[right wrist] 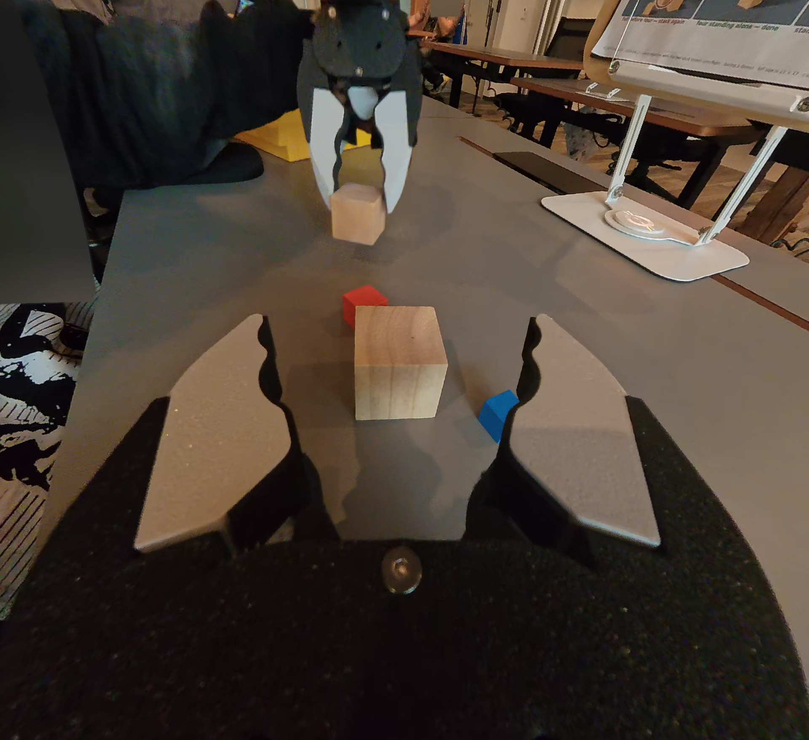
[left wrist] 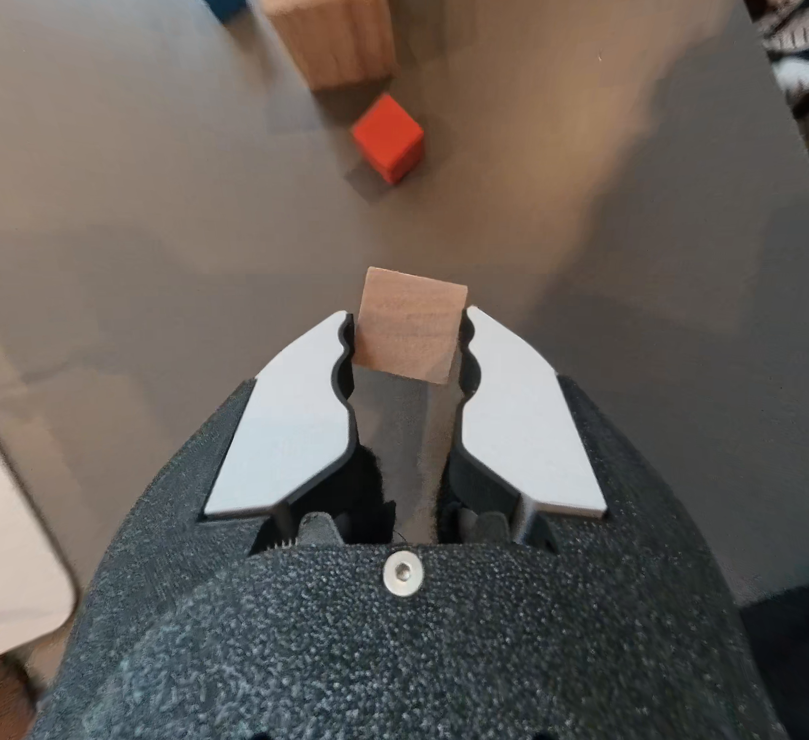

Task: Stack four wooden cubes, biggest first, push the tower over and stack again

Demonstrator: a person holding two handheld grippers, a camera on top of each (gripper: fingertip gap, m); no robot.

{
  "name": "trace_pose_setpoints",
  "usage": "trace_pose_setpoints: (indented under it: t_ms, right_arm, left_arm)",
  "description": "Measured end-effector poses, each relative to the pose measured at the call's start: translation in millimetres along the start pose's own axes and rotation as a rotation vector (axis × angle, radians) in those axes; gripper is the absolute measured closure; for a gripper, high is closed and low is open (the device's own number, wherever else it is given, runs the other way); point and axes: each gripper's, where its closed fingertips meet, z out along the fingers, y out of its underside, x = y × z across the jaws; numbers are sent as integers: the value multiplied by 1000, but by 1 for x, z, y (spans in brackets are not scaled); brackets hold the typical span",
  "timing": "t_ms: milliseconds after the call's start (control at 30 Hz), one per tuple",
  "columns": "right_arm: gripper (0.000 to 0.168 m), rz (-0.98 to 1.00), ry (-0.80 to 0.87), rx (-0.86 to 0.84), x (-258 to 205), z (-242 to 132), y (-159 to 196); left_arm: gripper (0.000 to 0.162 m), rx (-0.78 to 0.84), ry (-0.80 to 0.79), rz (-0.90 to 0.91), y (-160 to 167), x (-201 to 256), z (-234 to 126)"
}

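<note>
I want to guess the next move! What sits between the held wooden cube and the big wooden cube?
The small red cube, beside the big wooden cube, seen in both views.

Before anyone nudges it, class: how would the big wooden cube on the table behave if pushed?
The big wooden cube rests flat on a broad face, so it would probably slide, not tip or roll. Solid-looking wood suggests it is stiff and fairly heavy. The nearby red cube might get bumped.

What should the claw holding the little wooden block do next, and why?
Probably carry it over and lower it onto the big wooden cube. The left gripper already pinches the medium wooden cube clear of the grey table, and the big cube stands alone with a bare top. The red cube and blue cube look smaller, so they go later. The right gripper is open and holds nothing.
</note>
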Motion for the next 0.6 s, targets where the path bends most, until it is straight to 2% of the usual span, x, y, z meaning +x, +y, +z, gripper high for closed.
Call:
trace_pose_setpoints:
  t_ms: [100, 167, 333, 433, 600]
  right_arm:
    - [62, -7, 5, 2, 0, 0, 0]
    - [62, -11, 5, 1, -1, 0, 0]
    - [62, -16, 6, -8, -1, 1, 1]
    - [62, -16, 7, -7, -1, 1, 1]
    - [62, -11, 7, -9, 0, 1, 1]
  left_arm:
    - [116, 38, -166, -57, -32, -25, -14]
    - [116, 69, -218, -87, -57, -31, -19]
    - [116, 114, -243, -186, -111, -38, -12]
    - [116, 96, -278, -221, -128, -48, 1]
    - [116, 86, -235, -269, -145, -52, 26]
